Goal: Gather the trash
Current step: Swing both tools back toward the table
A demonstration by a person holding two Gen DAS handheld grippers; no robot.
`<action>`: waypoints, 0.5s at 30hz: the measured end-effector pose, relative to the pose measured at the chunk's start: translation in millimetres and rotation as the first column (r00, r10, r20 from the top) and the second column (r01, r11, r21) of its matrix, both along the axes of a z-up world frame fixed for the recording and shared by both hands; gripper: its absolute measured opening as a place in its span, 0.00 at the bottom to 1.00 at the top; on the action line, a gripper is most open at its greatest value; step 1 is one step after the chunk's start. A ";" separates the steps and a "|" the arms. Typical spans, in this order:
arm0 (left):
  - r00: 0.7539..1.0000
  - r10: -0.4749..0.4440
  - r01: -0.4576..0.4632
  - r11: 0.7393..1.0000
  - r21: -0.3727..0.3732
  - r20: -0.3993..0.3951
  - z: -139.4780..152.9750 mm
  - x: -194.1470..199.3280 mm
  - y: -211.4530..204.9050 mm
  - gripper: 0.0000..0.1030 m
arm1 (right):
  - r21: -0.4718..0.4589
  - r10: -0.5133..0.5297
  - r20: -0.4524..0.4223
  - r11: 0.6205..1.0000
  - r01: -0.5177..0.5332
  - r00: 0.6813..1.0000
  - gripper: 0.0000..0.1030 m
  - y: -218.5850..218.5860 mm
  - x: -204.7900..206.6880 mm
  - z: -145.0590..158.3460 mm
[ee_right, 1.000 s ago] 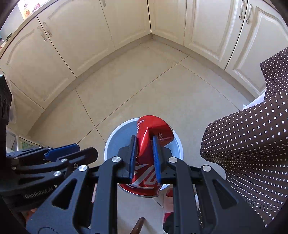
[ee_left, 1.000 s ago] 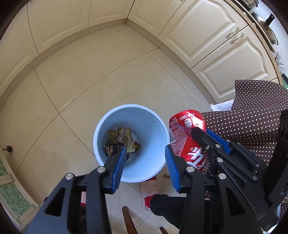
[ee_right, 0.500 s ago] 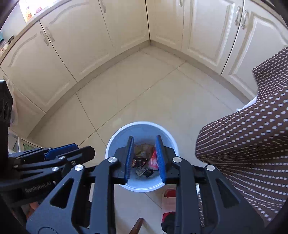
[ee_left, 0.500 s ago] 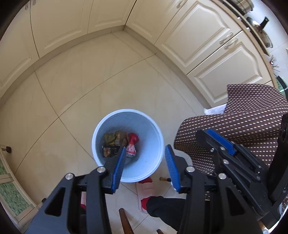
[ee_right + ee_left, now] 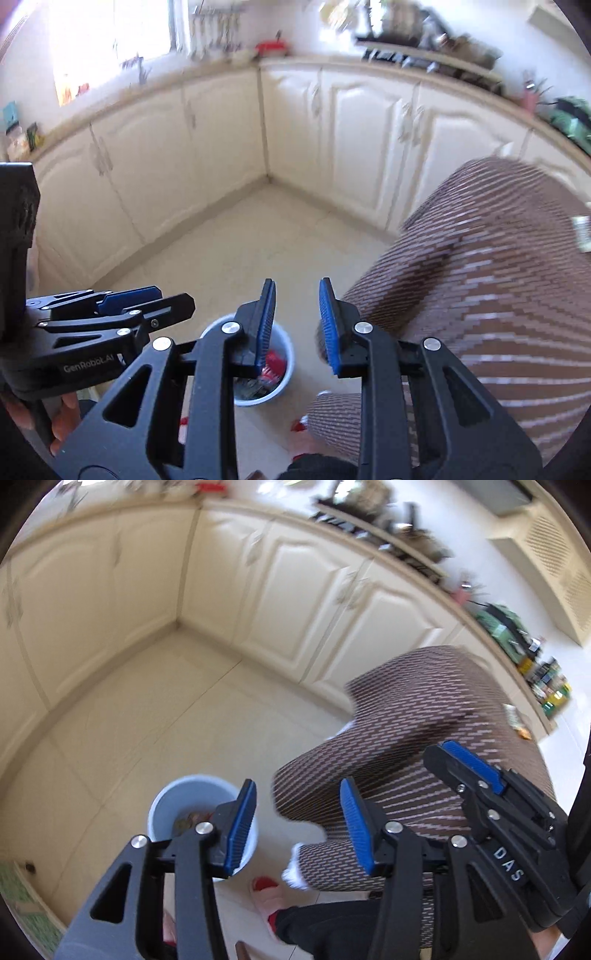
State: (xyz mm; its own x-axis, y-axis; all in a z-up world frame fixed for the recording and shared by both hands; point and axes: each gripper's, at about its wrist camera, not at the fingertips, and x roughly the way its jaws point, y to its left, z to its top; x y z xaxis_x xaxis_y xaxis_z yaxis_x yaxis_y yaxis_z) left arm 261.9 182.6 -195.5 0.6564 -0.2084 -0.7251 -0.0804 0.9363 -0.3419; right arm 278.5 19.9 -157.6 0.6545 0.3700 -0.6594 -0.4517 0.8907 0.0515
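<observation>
Both claws, left claw [image 5: 297,821] and right claw [image 5: 297,325], hang released and empty above the bin [image 5: 284,373], so the next move likely calls for finding more trash.

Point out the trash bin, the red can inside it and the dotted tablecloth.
trash bin [image 5: 286,352]: right wrist view, right side of its rim.
red can [image 5: 275,363]: right wrist view, its visible red side inside the bin.
dotted tablecloth [image 5: 413,716]: left wrist view, top of the drape.

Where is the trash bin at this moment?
The trash bin stands on the tiled floor, low and left of centre in the left wrist view, beside the dotted brown cloth. In the right wrist view it shows partly behind the right gripper.
</observation>
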 end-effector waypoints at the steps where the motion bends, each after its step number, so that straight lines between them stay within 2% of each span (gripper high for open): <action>1: 1.000 -0.022 0.022 1.000 0.007 0.016 10.0 -0.4 -12.1 0.47 | 0.010 -0.016 0.023 1.000 0.016 1.000 0.32 -14.8 -5.4 11.4; 3: 0.997 -0.063 0.062 0.998 0.026 0.041 28.7 0.7 -36.0 0.49 | 0.032 -0.058 0.074 0.998 0.055 0.996 0.40 -49.6 -18.0 34.2; 8: 0.980 -0.173 0.165 0.983 0.085 0.102 70.8 14.2 -109.5 0.59 | 0.058 -0.165 0.132 0.986 0.159 0.977 0.42 -134.6 -30.0 70.6; 12: 0.963 -0.240 0.224 0.965 0.134 0.124 93.3 33.8 -168.1 0.60 | 0.037 -0.265 0.144 0.964 0.262 0.953 0.45 -198.9 -23.7 81.3; 15: 0.945 -0.304 0.283 0.944 0.167 0.116 99.8 51.6 -210.0 0.61 | 0.000 -0.344 0.138 0.938 0.347 0.929 0.46 -246.1 -12.1 80.3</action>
State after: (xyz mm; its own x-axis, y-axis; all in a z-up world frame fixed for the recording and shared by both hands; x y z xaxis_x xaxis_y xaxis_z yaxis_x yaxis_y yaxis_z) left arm 313.5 -27.4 -95.7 0.6780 -0.3057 -0.6685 0.2441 0.9515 -0.1875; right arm 266.4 -226.2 -77.3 0.8216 0.0904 -0.5629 -0.1168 0.9931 -0.0110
